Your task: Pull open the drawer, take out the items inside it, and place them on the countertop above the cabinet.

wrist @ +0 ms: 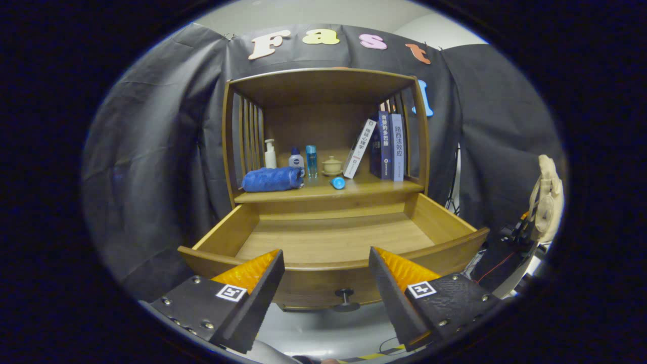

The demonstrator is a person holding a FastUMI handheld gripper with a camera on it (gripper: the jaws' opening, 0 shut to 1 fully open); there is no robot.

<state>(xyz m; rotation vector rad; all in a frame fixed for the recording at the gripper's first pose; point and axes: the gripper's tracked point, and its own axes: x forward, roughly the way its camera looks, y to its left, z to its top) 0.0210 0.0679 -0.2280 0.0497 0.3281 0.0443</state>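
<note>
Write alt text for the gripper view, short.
A wooden cabinet's drawer is pulled open, its visible floor bare, with the open gripper hovering in front of it holding nothing. On the countertop above lie a rolled blue towel, bottles, a small blue item and books.

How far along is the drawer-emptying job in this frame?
Done: the drawer is pulled open and its visible floor is bare; a blue towel and a small blue item lie on the countertop. In hand: nothing, the gripper is open. Left: seemingly nothing.
</note>
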